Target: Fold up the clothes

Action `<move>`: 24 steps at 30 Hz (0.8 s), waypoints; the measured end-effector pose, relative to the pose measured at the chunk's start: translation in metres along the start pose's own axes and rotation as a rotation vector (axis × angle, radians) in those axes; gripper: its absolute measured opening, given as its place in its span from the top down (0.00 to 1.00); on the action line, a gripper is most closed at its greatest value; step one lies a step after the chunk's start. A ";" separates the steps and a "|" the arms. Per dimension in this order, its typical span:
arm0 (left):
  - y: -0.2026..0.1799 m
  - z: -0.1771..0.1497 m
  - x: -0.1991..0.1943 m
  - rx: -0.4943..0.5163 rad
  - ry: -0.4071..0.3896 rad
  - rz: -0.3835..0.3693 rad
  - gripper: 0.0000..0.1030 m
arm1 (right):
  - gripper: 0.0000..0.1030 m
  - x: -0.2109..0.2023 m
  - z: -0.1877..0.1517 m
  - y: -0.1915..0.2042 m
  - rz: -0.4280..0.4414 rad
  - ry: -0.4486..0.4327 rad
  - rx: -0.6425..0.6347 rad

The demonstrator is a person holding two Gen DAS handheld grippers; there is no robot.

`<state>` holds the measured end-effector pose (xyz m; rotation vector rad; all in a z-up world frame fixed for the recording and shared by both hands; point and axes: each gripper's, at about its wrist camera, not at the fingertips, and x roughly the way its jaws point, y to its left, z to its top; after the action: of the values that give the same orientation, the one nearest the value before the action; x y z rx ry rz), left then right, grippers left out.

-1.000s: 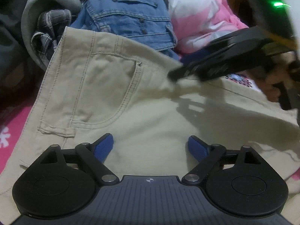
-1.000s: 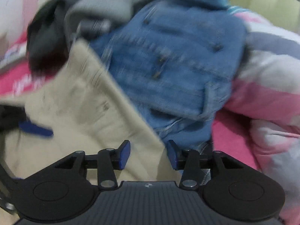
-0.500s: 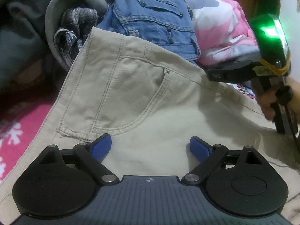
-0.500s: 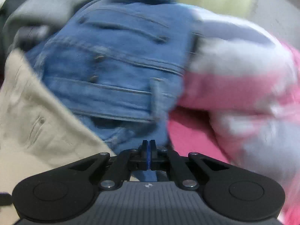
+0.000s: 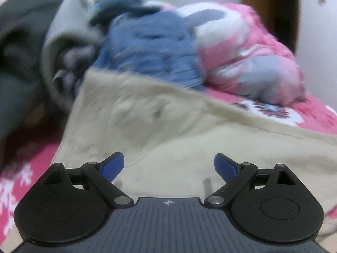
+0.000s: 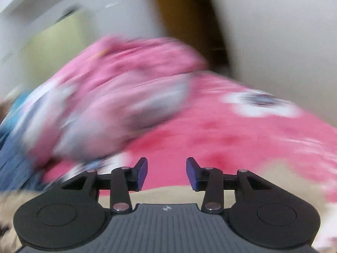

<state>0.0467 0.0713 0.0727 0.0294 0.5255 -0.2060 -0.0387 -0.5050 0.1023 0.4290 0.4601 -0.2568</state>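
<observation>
trousers [image 5: 189, 130]: beige, spread on bed [image 5: 311, 113], beside denim [image 5: 151, 52] | handling: soft, limp, mid-weight, likely drapes; grip at stiffer waistband or seam | left tongs [image 5: 169, 167] wide, empty | right tongs [image 6: 166, 174] part open, empty

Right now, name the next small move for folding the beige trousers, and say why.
Probably bring the left hand-held gripper down and close it on the beige trousers. It is open with the cloth spread right under it, while the right hand-held gripper, also open, looks out at the pink bedspread.
</observation>
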 end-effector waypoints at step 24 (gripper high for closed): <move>-0.247 0.006 0.090 0.374 0.204 -0.268 0.09 | 0.93 0.073 0.020 -0.136 0.002 0.226 -0.081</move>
<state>0.0758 -0.1875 0.0389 0.3487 0.6880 -0.5655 -0.0137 -0.6443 0.0370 0.3804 0.6889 -0.1871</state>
